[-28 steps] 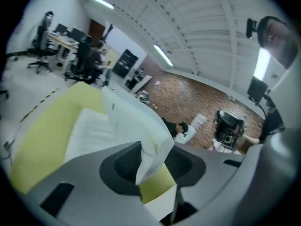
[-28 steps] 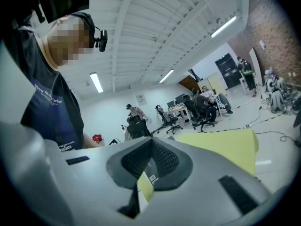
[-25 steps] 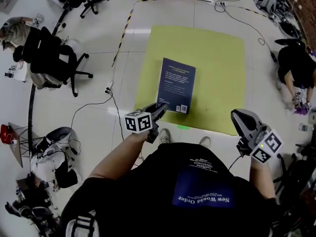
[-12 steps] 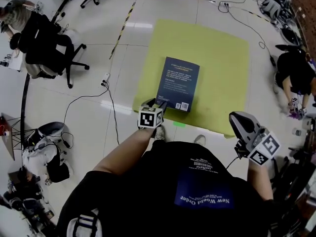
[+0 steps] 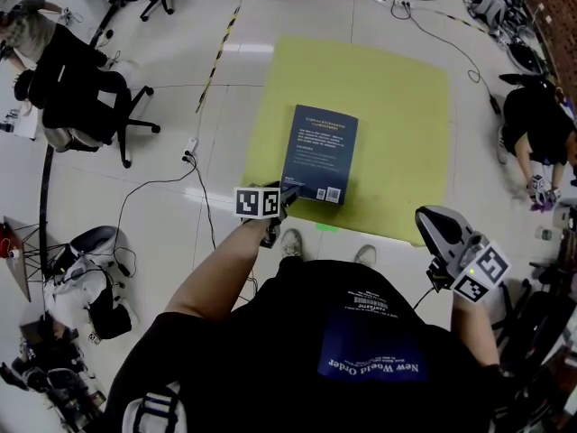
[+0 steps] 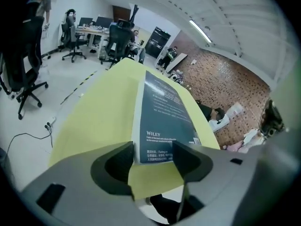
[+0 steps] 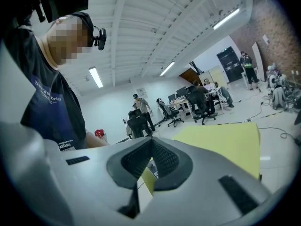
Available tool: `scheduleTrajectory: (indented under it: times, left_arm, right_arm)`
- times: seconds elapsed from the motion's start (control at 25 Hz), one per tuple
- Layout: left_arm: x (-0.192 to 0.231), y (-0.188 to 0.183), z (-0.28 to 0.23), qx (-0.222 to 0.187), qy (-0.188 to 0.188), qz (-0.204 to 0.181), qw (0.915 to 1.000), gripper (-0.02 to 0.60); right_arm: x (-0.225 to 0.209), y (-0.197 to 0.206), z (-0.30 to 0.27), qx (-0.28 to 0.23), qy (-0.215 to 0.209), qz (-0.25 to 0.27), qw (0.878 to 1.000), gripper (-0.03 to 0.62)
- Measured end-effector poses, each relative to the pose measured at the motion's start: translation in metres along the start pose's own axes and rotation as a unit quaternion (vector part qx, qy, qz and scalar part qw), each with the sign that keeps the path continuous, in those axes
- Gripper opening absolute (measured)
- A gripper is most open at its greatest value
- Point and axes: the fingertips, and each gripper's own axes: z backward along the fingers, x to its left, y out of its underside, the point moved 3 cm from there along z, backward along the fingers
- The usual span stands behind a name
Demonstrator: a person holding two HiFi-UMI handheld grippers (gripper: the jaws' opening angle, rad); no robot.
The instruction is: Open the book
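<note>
The left gripper point(image 5: 285, 195) has dropped to the near edge of the closed book point(image 5: 318, 154). Its jaws have just been opening wide, with that edge between them, unpressed. The right gripper point(image 5: 431, 222) stays closed, well aside.

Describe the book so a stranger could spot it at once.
Find the big yellow mat on the pale tiled floor. The book lies closed and flat on it, toward the near edge. It is the only thing there: dark blue cover, small white print, a barcode.
</note>
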Motion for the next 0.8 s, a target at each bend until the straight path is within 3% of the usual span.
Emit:
scheduleTrajectory:
  times: [0.12,0.28,0.52,0.8]
  left_arm:
    - [-0.001,0.000,0.007,-0.001,0.023,-0.001,0.9997,0.259]
    - [-0.011,-0.004,0.019,-0.040,0.058,0.014,0.9974,0.138]
    - [-0.055,-0.021,0.029,-0.105,0.160,0.068,0.9792,0.121]
    - [-0.142,-0.045,0.013,-0.098,0.247,-0.017,0.9637,0.121]
  right_arm:
    - [-0.001,0.002,0.003,-0.003,0.004,-0.001,1.000,-0.014]
    - [-0.004,0.006,0.011,-0.005,0.010,-0.004,1.000,-0.014]
    - [-0.007,0.010,0.027,-0.009,0.015,-0.009,1.000,-0.014]
    - [-0.009,0.018,0.049,-0.016,0.033,-0.016,0.999,-0.014]
